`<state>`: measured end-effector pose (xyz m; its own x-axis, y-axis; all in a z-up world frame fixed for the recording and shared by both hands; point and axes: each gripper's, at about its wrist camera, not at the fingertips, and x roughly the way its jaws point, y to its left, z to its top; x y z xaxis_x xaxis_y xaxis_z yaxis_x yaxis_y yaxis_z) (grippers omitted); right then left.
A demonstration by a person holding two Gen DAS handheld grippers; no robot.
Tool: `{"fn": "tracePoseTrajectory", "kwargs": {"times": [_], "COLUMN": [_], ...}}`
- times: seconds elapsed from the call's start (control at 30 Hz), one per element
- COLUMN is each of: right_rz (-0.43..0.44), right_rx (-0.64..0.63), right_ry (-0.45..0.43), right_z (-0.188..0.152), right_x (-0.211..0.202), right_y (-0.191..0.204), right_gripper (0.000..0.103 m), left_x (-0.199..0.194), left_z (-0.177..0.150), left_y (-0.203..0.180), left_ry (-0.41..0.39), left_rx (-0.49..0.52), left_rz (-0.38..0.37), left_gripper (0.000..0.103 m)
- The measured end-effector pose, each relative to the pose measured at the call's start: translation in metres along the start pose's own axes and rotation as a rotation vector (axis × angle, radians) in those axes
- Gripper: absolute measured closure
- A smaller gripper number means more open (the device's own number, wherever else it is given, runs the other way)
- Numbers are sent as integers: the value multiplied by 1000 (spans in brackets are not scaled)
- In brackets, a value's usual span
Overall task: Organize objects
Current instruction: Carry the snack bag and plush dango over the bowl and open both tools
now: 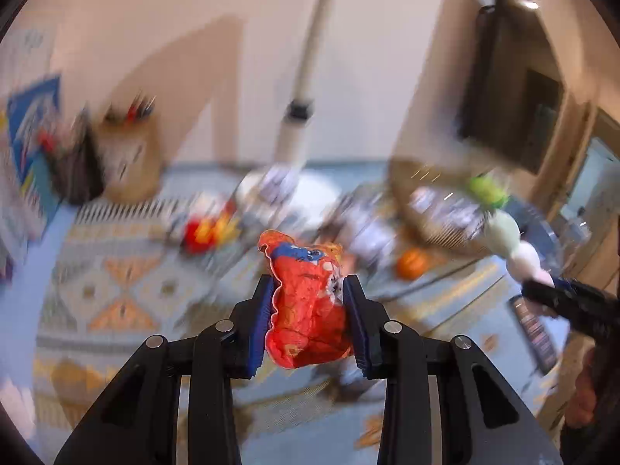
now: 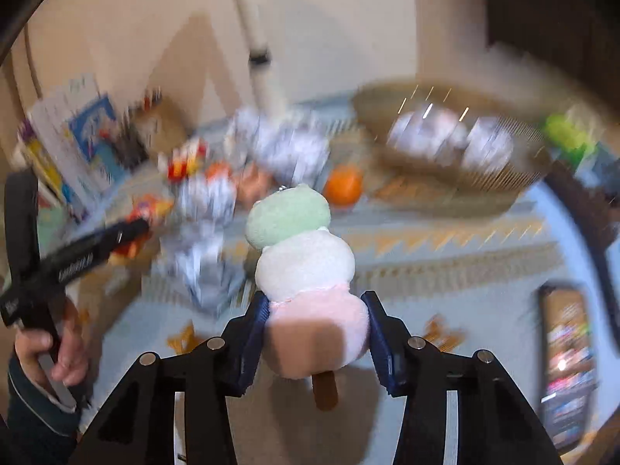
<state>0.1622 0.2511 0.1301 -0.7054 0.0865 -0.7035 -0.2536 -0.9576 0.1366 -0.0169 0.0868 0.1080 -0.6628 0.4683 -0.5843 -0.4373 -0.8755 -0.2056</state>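
Showing no readable writing, both blurred views leave every label illegible. The left gripper (image 1: 308, 319) pinches a crumpled red-orange snack packet (image 1: 306, 310) with a blue patch, lifted above the patterned cloth (image 1: 116, 290). The right gripper (image 2: 316, 333) squeezes the pink bottom ball of a plush dango skewer (image 2: 302, 267), green on top, white in the middle, brown stick below.

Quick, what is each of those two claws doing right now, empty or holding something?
Left gripper: shut on the red crumpled snack bag.
Right gripper: shut on the plush dumpling skewer, gripping its pink bottom ball.
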Motion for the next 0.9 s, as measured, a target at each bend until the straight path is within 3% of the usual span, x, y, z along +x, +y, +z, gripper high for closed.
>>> {"fn": "tracePoseTrajectory", "kwargs": {"times": [0.17, 0.33, 0.53, 0.57, 0.63, 0.67, 0.73, 0.8, 0.9], "right_rz": [-52, -91, -80, -86, -104, -103, -49, -33, -30], "right_rx": [78, 251, 437, 449, 467, 489, 527, 565, 572], "right_ry": [-188, -243, -157, -149, -144, -136, -105, -78, -72], "right_z": [50, 87, 127, 131, 140, 145, 151, 148, 135], "right_x": [-50, -55, -4, 2, 18, 27, 45, 53, 48], "right_y": [-42, -89, -145, -148, -156, -161, -174, -182, -182], "right_gripper": [56, 56, 56, 55, 55, 53, 39, 37, 37], "left_x": [12, 67, 149, 160, 177, 181, 184, 178, 148], "left_z": [62, 107, 127, 128, 129, 129, 129, 127, 122], "left_y": [-68, -131, -163, -167, -172, -173, -170, -162, -147], "left_ry": [-14, 23, 85, 86, 99, 101, 112, 130, 104], "left_rx": [107, 200, 163, 166, 168, 170, 156, 136, 129], "left_rz": [-96, -158, -208, -201, -195, -183, -182, -217, -211], "left_gripper": [70, 70, 70, 67, 51, 47, 45, 45, 45]}}
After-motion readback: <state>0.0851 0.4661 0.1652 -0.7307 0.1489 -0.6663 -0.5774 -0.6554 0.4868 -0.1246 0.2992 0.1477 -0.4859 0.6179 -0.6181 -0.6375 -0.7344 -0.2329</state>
